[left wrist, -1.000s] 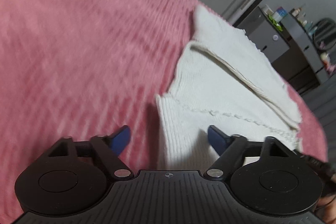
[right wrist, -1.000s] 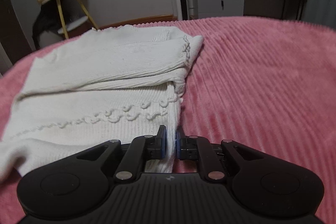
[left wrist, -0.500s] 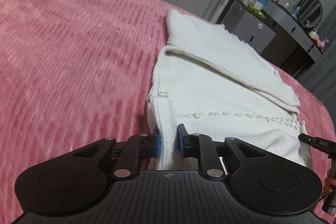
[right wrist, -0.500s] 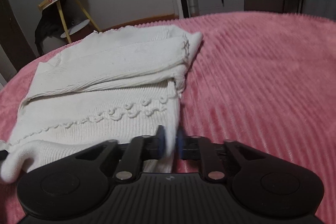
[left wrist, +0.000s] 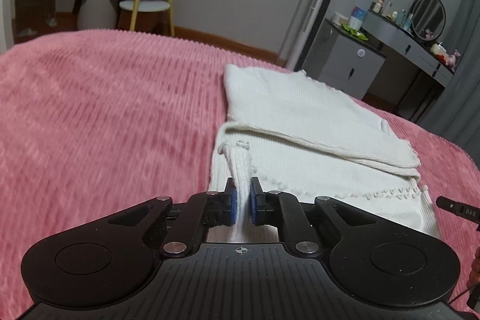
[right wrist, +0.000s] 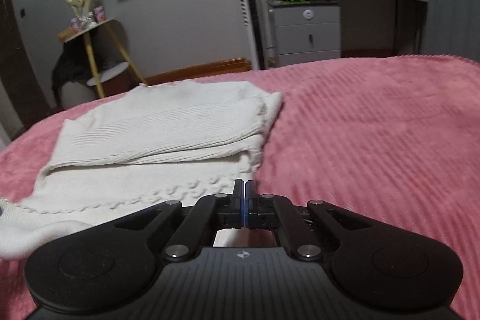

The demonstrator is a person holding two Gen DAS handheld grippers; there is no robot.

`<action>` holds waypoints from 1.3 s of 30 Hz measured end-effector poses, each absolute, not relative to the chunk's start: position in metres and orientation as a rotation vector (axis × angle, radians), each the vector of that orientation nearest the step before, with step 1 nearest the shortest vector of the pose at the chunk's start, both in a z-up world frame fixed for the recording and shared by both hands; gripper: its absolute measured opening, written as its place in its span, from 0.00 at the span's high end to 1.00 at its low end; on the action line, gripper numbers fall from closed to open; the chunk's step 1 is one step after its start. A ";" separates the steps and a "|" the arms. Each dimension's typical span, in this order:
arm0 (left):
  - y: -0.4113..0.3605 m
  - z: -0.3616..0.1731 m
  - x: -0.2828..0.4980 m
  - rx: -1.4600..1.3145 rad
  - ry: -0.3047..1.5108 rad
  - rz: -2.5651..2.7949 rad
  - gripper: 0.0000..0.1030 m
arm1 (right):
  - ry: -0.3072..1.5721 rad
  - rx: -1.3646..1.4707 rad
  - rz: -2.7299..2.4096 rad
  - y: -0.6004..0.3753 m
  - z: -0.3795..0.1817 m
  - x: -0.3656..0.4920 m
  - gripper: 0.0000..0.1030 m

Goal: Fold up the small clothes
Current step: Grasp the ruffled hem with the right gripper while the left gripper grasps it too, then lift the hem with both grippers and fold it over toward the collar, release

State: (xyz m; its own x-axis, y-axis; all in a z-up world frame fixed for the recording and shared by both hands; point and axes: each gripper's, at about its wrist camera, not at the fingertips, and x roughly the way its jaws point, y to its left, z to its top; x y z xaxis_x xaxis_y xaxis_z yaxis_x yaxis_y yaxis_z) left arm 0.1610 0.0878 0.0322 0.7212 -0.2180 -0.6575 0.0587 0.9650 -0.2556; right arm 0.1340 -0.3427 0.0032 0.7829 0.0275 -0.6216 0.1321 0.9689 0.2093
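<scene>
The white sweater (left wrist: 303, 140) lay on the pink bed (left wrist: 105, 116), stretching away ahead of both tools. The left tool (left wrist: 242, 201) was clamped on its near left corner, the right tool (right wrist: 243, 204) pinching the near right corner, fold axis running crosswise between them.

Pink bedspread (left wrist: 105, 116), grey dresser (right wrist: 309, 32)

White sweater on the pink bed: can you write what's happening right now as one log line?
step: lift hem for fold | left gripper: shut on white sweater | right gripper: shut on hem corner | surface: pink blanket
</scene>
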 end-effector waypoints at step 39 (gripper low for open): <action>0.080 -0.012 0.186 -0.248 0.890 -0.273 0.90 | 0.799 0.202 0.029 -0.333 -0.029 0.170 0.88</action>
State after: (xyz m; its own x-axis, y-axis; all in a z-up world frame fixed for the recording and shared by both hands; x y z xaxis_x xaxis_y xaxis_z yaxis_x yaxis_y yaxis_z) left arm 0.1864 0.0799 -0.0117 0.5993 -0.3344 -0.7273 0.1302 0.9372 -0.3237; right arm 0.1699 -0.3330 -0.0288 0.6984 0.1021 -0.7084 0.0505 0.9803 0.1911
